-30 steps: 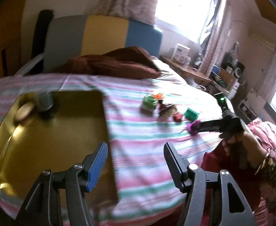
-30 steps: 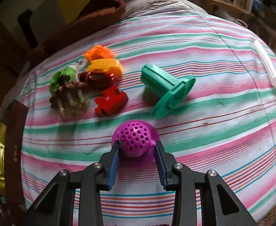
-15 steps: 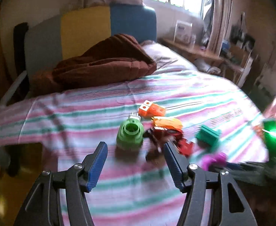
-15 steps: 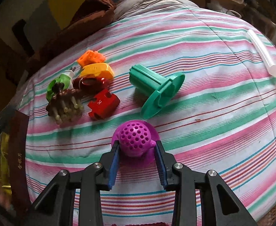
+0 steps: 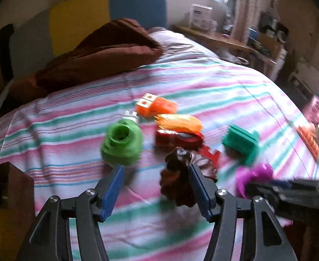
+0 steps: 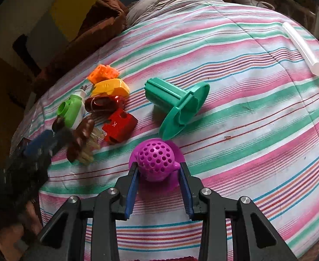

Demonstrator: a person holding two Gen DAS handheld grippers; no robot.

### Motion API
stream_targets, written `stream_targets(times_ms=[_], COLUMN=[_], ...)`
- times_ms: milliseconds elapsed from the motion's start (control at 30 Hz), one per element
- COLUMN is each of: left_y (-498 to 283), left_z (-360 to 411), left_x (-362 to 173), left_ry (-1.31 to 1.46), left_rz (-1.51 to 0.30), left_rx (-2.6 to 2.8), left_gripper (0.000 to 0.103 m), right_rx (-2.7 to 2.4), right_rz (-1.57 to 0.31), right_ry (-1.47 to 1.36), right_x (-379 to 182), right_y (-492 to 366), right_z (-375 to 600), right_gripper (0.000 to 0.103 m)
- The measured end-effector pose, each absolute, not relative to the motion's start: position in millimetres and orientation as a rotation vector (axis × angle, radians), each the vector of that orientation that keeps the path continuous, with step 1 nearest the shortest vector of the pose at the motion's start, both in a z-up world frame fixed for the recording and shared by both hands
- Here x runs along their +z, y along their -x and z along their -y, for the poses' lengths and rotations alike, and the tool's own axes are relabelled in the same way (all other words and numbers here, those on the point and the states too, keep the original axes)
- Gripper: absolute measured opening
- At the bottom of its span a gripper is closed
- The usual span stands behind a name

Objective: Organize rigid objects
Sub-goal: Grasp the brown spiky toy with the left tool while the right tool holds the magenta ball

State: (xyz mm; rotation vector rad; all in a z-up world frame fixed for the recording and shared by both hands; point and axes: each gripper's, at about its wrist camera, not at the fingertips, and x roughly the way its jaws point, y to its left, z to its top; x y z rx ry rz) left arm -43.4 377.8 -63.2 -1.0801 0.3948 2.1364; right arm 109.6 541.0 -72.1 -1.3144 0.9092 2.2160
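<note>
Right gripper (image 6: 157,175): nearly closed, blue pads pressed on either side of the purple perforated ball toy (image 6: 156,162), which it holds low over the striped bedspread (image 6: 246,130).
Left gripper (image 5: 155,186): jaws wide apart, gripping nothing — the brown spiky toy (image 5: 179,174) sits just inside its right finger, and the picture is too blurred to say if they touch.
Green cup toy (image 5: 122,143): at about 11 o'clock of the left gripper's gap, just past its left fingertip, lying on its side with the opening facing up.
Toy cluster: orange block (image 6: 103,72) farthest back, yellow piece (image 6: 111,87) just in front of it, dark red glossy piece (image 6: 105,104) next, red block (image 6: 120,126) nearest — all packed close on the bedspread.
Teal flanged piece (image 6: 176,104): on its side at 12 o'clock of the purple ball, apart from the cluster, its flange edge near the ball.
From the right wrist: the left gripper shows blurred at 9 o'clock, its tips at the brown spiky toy.
White tube (image 6: 303,47): far off at 2 o'clock of the right gripper, near the bed's edge.
Brown blanket (image 5: 98,50): bunched at 11 o'clock, at the head of the bed.
</note>
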Motion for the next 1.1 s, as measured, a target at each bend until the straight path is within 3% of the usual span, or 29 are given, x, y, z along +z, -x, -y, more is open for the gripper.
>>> stream_targets(times_ms=[600, 800, 1100], left_y=[24, 17, 8], left_z=[-389, -383, -356], left_x=[-59, -64, -44], left_ry=[0.907, 0.845, 0.772], left_rz=[-0.425, -0.416, -0.396], left_rx=[2.132, 2.13, 2.123], left_gripper=[0.06, 0.029, 0.022], right_rx=[2.181, 2.181, 2.181], right_rz=[-0.957, -0.952, -0.945], right_ry=[1.278, 1.281, 1.284], right_x=[-73, -75, -77], right_y=[-118, -114, -111], right_z=[-549, -548, -547], right_gripper=[0.036, 0.036, 0.036])
